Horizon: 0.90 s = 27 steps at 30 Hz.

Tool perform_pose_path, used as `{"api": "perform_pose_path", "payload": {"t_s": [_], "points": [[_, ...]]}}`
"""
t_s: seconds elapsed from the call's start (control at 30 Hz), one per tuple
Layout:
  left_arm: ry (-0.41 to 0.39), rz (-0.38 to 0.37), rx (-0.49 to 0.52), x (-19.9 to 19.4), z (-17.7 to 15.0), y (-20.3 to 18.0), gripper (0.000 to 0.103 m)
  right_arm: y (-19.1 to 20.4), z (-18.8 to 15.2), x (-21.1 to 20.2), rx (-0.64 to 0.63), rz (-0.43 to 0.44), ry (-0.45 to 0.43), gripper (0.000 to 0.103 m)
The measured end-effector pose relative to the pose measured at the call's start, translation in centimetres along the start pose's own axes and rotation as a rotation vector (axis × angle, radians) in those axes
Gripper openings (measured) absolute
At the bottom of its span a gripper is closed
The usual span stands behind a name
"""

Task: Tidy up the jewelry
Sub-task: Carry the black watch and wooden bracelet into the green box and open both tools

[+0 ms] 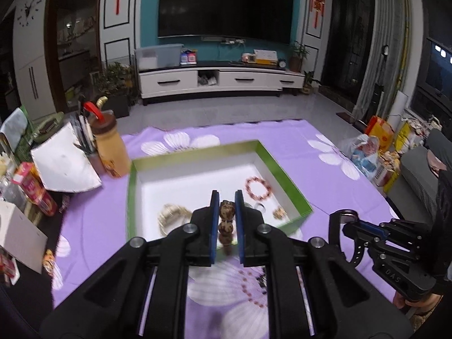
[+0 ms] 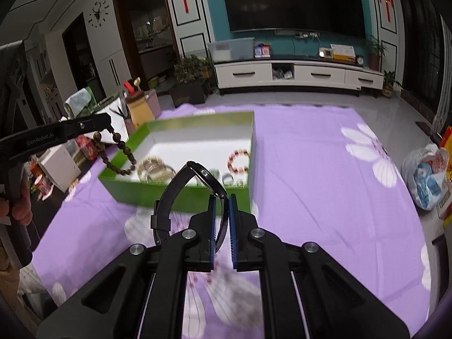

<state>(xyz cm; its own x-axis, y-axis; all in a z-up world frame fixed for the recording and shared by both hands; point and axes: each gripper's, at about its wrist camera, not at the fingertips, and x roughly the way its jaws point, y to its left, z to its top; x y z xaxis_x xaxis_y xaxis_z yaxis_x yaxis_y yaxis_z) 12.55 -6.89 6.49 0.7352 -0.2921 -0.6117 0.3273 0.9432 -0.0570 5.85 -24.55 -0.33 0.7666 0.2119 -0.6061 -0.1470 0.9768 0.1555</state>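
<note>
Brown wooden beads (image 1: 226,220) are clamped in the left gripper (image 1: 226,197); a black watch (image 2: 195,189) is pinched in the right gripper (image 2: 222,197). Ahead of both, the green box (image 1: 285,175) is seen.

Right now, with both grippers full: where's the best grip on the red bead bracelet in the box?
Pinch one side of the bead ring on the red bracelet, coming from above. It lies flat on the floor of the box, close to the right wall, so take the side away from the wall.
</note>
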Motion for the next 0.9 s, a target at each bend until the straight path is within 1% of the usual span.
{"api": "perform_pose_path", "payload": {"t_s": [0.13, 0.3, 0.43, 0.67, 0.9], "points": [[-0.002, 0.024, -0.019, 0.9, 1.7, 1.0, 0.01, 0.2, 2.4, 0.9, -0.002, 0.02, -0.024, 0.008], [0.018, 0.033, -0.053, 3.4, 3.2, 2.4, 0.01, 1.1, 5.0, 2.5, -0.022, 0.026, -0.035, 0.008], [0.045, 0.039, -0.08, 6.0, 3.7, 3.3, 0.01, 1.1, 6.5, 5.0, -0.011, 0.028, -0.001, 0.008], [0.116, 0.067, -0.123, 10.6, 3.6, 4.9, 0.01, 1.1, 7.5, 10.7, -0.008, -0.04, 0.091, 0.008], [0.181, 0.09, -0.147, 14.3, 3.2, 6.2, 0.011, 1.3, 8.1, 15.2, -0.036, -0.086, 0.164, 0.008]]}}
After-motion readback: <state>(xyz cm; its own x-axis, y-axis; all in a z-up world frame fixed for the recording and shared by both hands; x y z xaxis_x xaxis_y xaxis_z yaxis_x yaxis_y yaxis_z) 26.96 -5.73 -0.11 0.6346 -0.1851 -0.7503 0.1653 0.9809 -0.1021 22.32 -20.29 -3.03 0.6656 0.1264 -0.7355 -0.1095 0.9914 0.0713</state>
